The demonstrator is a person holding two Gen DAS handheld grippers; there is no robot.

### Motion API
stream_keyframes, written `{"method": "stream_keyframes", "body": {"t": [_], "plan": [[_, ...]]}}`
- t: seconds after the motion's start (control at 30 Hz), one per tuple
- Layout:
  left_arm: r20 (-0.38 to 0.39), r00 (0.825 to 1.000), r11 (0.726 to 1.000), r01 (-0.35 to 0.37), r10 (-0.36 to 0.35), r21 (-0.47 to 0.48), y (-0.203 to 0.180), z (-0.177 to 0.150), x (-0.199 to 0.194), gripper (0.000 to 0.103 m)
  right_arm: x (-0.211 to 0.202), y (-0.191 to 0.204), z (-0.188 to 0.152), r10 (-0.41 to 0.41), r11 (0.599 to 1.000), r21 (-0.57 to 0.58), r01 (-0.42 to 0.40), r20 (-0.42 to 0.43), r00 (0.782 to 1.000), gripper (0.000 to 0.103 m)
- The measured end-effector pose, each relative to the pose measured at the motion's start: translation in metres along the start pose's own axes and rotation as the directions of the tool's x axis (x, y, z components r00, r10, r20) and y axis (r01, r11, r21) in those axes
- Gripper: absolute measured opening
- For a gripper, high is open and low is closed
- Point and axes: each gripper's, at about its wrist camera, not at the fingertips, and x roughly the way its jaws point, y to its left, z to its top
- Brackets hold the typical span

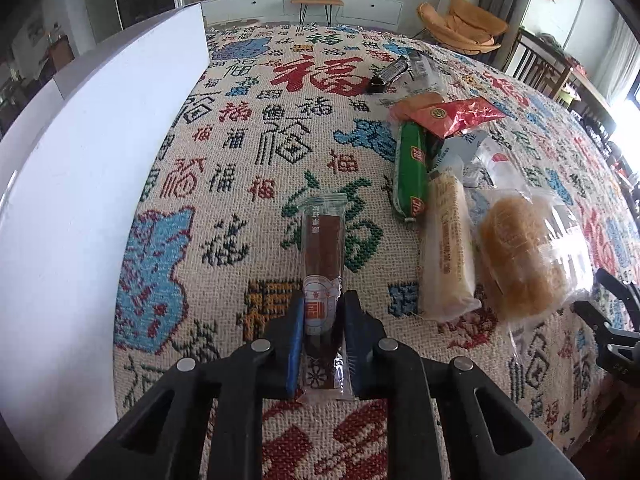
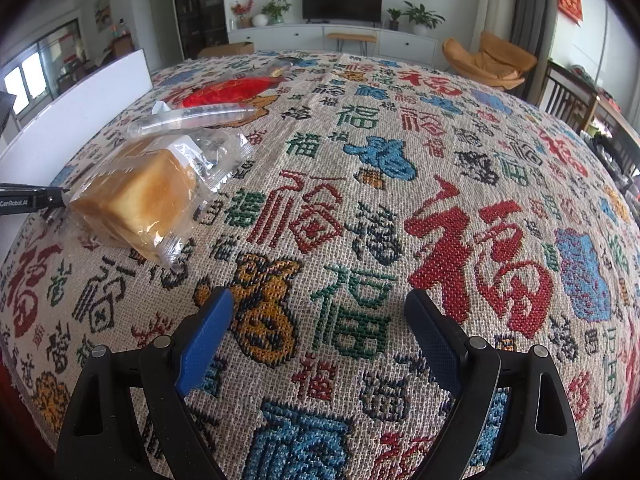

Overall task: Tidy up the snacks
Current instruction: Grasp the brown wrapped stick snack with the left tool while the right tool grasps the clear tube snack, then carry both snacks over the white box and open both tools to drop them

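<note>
My left gripper (image 1: 322,300) is shut on a long clear-wrapped brown snack bar (image 1: 322,244), which points away over the patterned cloth. To its right lie a pale wafer pack (image 1: 446,240), a bagged bread (image 1: 528,256), a green pack (image 1: 410,168) and a red pack (image 1: 460,114). My right gripper (image 2: 320,308) is open and empty above the cloth. In the right wrist view the bagged bread (image 2: 140,196) lies at the left, with a clear tube pack (image 2: 196,118) and the red pack (image 2: 228,90) behind it.
A white box wall (image 1: 92,160) stands along the left side of the table; it also shows in the right wrist view (image 2: 80,120). A dark small pack (image 1: 390,74) lies far back. The right gripper's body (image 1: 612,328) shows at the right edge.
</note>
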Motion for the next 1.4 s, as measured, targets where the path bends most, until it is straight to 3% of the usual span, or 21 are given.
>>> {"method": "stream_keyframes", "body": {"t": [0.2, 0.37, 0.5, 0.57, 0.63, 0.73, 0.8, 0.87, 0.93, 1.07, 1.1, 1.27, 1.4], "plan": [[0.046, 0.996, 0.991, 0.084, -0.080, -0.101, 0.014, -0.039, -0.023, 0.018, 0.000, 0.001, 0.000, 0.000, 1.000, 0.000, 0.000, 0.000, 1.000, 0.090], [0.072, 0.993, 0.988, 0.103, -0.095, -0.116, 0.017, -0.059, -0.030, 0.018, -0.001, 0.000, -0.001, 0.004, 1.000, 0.000, -0.004, -0.002, 1.000, 0.091], [0.096, 0.989, 0.985, 0.127, -0.116, -0.118, 0.019, -0.065, -0.034, 0.018, -0.001, -0.010, 0.016, 0.096, 0.995, 0.020, -0.094, -0.077, 0.992, 0.090], [0.114, 0.985, 0.983, 0.141, -0.128, -0.120, 0.021, -0.068, -0.036, 0.018, -0.007, -0.025, 0.041, 0.176, 0.973, 0.164, -0.163, -0.070, 0.982, 0.089], [0.121, 0.983, 0.980, 0.155, -0.140, -0.123, 0.022, -0.068, -0.036, 0.018, -0.012, -0.032, 0.073, 0.263, 0.921, 0.305, -0.243, -0.024, 0.965, 0.089], [0.129, 0.981, 0.980, 0.160, -0.144, -0.121, 0.021, -0.071, -0.040, 0.018, 0.011, -0.013, 0.120, 0.420, 0.820, 0.439, -0.367, -0.025, 0.907, 0.088], [0.141, 0.979, 0.980, 0.162, -0.145, -0.119, 0.022, -0.073, -0.044, 0.018, 0.037, 0.012, 0.144, 0.469, 0.797, 0.465, -0.386, -0.074, 0.880, 0.088], [0.152, 0.977, 0.979, 0.166, -0.147, -0.120, 0.023, -0.076, -0.048, 0.018, 0.065, 0.031, 0.155, 0.463, 0.804, 0.485, -0.345, -0.145, 0.875, 0.079], [0.163, 0.976, 0.979, 0.166, -0.146, -0.117, 0.024, -0.078, -0.051, 0.018, 0.090, 0.045, 0.158, 0.477, 0.795, 0.513, -0.323, -0.201, 0.856, 0.051], [0.178, 0.972, 0.978, 0.175, -0.153, -0.113, 0.024, -0.079, -0.054, 0.018, 0.121, 0.059, 0.157, 0.482, 0.775, 0.563, -0.288, -0.232, 0.845, 0.046], [0.180, 0.972, 0.978, 0.176, -0.154, -0.111, 0.023, -0.079, -0.054, 0.018, 0.126, 0.058, 0.158, 0.485, 0.770, 0.568, -0.291, -0.222, 0.846, 0.028], [0.200, 0.965, 0.975, 0.196, -0.172, -0.105, 0.019, -0.076, -0.062, 0.018, 0.099, 0.045, 0.150, 0.494, 0.720, 0.609, -0.333, -0.111, 0.862, 0.021], [0.220, 0.956, 0.971, 0.217, -0.192, -0.097, 0.011, -0.069, -0.072, 0.018, 0.071, 0.025, 0.136, 0.529, 0.626, 0.665, -0.407, 0.022, 0.849, 0.020]]}}
